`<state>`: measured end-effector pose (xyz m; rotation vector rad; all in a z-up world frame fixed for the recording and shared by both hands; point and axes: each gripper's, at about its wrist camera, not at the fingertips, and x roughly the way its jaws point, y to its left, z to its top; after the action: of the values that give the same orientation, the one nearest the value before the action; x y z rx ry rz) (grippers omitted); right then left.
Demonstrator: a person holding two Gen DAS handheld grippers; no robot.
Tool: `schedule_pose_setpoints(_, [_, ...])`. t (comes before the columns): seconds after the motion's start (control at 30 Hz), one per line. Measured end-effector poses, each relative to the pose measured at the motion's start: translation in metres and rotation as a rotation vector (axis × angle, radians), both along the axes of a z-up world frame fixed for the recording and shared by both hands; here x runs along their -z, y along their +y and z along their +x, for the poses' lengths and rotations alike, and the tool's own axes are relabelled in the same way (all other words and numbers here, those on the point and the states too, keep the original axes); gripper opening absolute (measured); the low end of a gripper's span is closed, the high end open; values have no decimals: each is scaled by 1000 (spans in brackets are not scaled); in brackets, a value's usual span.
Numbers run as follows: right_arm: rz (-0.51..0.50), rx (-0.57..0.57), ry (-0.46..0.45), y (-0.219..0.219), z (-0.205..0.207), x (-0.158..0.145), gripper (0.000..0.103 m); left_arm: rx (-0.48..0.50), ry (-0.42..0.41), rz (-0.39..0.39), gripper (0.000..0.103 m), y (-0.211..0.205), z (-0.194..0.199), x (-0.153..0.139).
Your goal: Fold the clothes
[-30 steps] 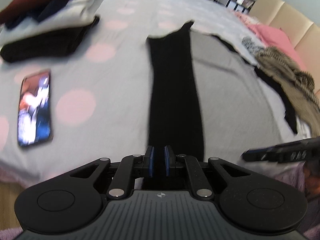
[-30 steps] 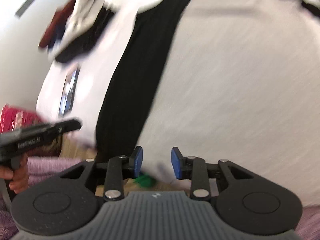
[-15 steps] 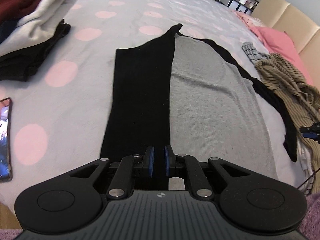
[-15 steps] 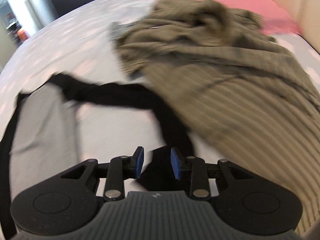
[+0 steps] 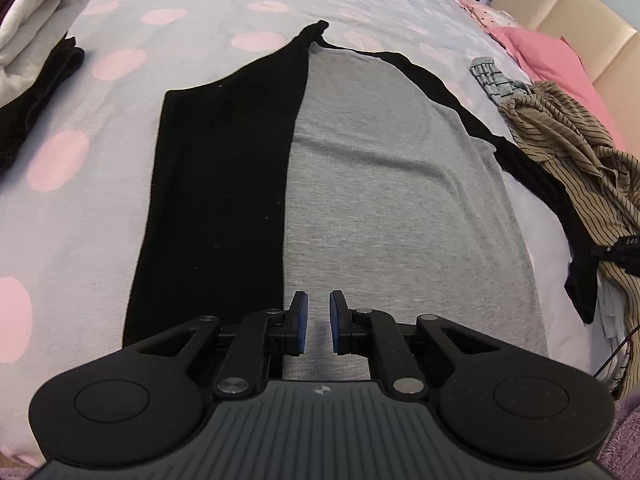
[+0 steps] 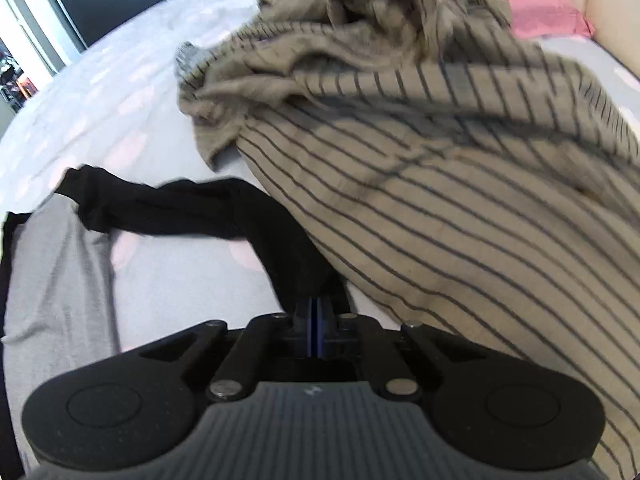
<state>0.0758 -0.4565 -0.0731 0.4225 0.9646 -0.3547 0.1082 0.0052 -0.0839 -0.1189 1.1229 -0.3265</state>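
Note:
A grey garment with black sides (image 5: 380, 184) lies flat on the spotted bed sheet (image 5: 132, 28). Its left black part (image 5: 216, 184) is folded over onto the grey body. Its right black sleeve (image 5: 532, 184) stretches out to the right. My left gripper (image 5: 318, 326) is open and empty, just above the garment's near hem. My right gripper (image 6: 317, 312) is shut on the end of the black sleeve (image 6: 192, 210), beside the grey body (image 6: 52, 272).
A crumpled olive striped garment (image 6: 420, 152) lies right of the sleeve, also in the left wrist view (image 5: 572, 168). Folded clothes (image 5: 36, 52) are stacked at far left. A pink pillow (image 5: 544, 52) and beige headboard (image 5: 568, 12) sit at back right.
My left gripper let go of the black folded part and opened, shifting right over the grey hem. My right gripper swung to the sleeve and closed on its end.

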Motion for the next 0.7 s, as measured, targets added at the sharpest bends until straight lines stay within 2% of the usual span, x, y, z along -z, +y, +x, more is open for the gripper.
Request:
schedule_pose_setpoints(0.23, [141, -130, -157, 35, -19, -48, 3, 19, -11, -42, 9, -4, -6, -6])
schedule_pose_setpoints(0.47, [286, -403, -266, 111, -26, -90, 3, 69, -47, -74, 9, -12, -16, -14])
schedule_pose_setpoints(0.57, [313, -566, -248, 155, -27, -96, 3, 59, -43, -70, 9, -10, -18, -13])
schedule_pose_setpoints(0.7, [305, -745, -159, 207, -31, -82, 3, 52, -37, -72, 9, -5, -20, -12])
